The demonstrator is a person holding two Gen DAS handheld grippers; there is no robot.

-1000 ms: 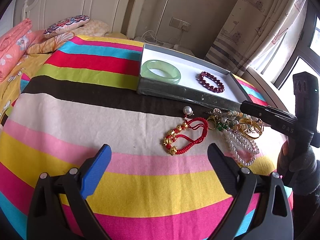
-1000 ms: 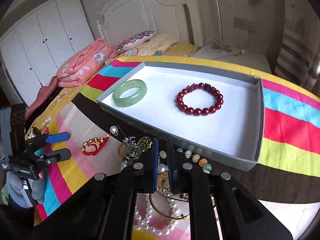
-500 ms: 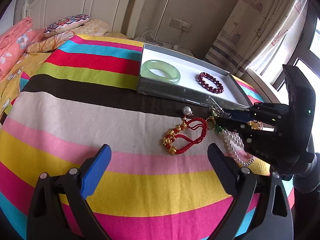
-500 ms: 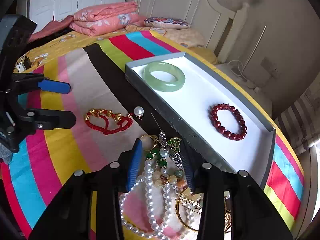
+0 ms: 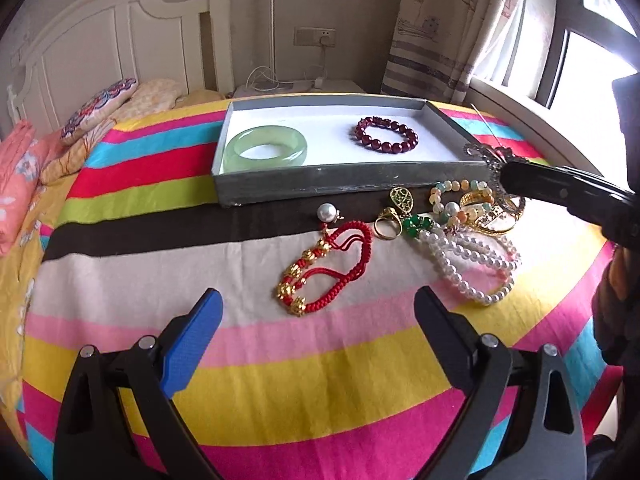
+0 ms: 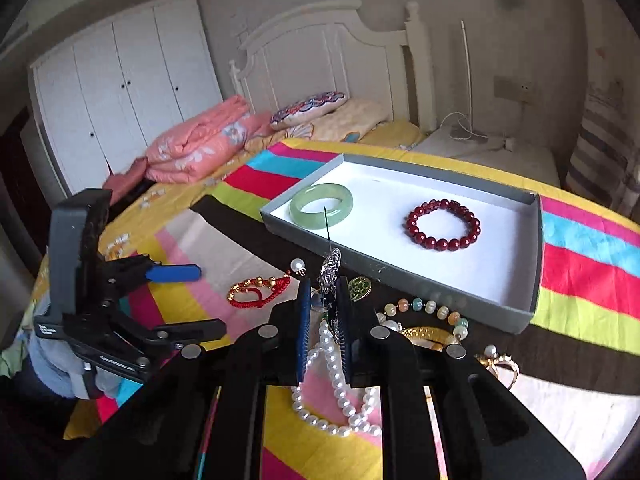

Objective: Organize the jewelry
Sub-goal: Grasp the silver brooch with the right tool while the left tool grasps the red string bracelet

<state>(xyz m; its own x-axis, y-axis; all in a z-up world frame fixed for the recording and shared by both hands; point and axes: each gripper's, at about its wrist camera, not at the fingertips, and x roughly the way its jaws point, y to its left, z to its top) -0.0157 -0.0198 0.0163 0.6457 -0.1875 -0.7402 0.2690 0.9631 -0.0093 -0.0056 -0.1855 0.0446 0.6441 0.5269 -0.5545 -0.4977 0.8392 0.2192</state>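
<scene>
A grey tray [image 5: 344, 186] [image 6: 404, 276] with a white floor holds a green jade bangle [image 5: 265, 151] [image 6: 321, 204] and a dark red bead bracelet [image 5: 386, 137] [image 6: 442, 224]. My right gripper [image 6: 325, 292] [image 5: 502, 172] is shut on a silver brooch with a long pin [image 6: 330, 270] [image 5: 484, 154], held above the tray's near right corner. A pile of jewelry lies on the striped cloth: red cord bracelet [image 5: 320, 268], pearl strand [image 5: 468, 256], gold ring [image 5: 387, 223], pearl earring [image 5: 326, 213]. My left gripper [image 5: 316, 320] is open and empty, short of the red cord bracelet.
A gold bangle [image 5: 490, 214], pastel bead bracelet [image 5: 456, 192] and green pendant [image 5: 418, 225] lie in the pile. Behind the striped table are a bed with pillows [image 5: 100, 108], a headboard, a nightstand and a curtained window at the right.
My right gripper has closed on the silver brooch and lifted it from the pile toward the tray. The left gripper stays open in place.
</scene>
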